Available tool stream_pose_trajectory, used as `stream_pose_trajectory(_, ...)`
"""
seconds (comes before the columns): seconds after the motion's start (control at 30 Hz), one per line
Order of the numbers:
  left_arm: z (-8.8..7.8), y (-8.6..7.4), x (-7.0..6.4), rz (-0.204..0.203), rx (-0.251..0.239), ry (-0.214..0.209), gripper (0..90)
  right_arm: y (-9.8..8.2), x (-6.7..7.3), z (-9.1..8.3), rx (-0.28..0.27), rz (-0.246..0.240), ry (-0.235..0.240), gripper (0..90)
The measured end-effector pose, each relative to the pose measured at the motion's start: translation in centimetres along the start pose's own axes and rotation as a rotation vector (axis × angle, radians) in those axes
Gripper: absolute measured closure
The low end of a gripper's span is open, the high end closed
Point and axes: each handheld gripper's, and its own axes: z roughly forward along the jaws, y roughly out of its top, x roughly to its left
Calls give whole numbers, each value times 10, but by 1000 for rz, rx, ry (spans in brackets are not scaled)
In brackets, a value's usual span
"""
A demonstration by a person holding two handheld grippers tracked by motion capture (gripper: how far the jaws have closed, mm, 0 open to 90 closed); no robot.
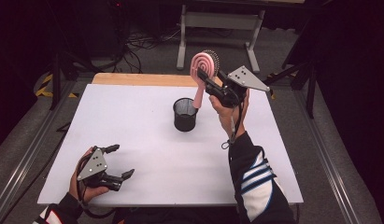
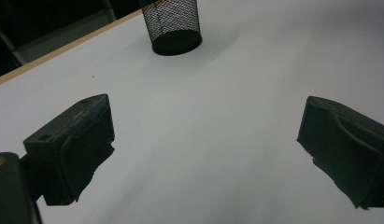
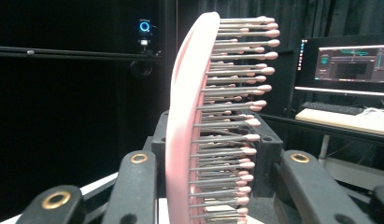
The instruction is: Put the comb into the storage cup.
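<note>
Right gripper [image 1: 209, 84] raised above the far side of the white table [image 1: 147, 154], jaws closed on a pink oval hairbrush with metal bristles [image 1: 202, 70]; handle end apparently over, perhaps inside, the black mesh cup [image 1: 185, 114]. Left gripper [image 1: 119, 162] low near the front-left corner, jaws spread wide, holding nothing.

Dark room: grey floor [image 1: 147, 53] with tangled cables [image 1: 145, 41] at upper left, a lit monitor [image 3: 351, 63] glowing at right.
</note>
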Motion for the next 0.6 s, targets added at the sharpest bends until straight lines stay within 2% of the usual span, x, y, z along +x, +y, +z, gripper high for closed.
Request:
stream_pose_trajectory(0.1,0,0,0,2,-1,0,47,-1,1,5,3,-12,5,629)
stream_pose_trajectory(0.13,-1,0,0,2,-2,-2,47,-1,2,6,0,2,-1,629)
stream_pose_trajectory(0.37,0,0,0,1,-3,-6,47,-6,4,15,16,7,1,629)
stream_pose_trajectory(0.6,0,0,0,4,-3,-15,47,-12,2,20,21,39,0,629)
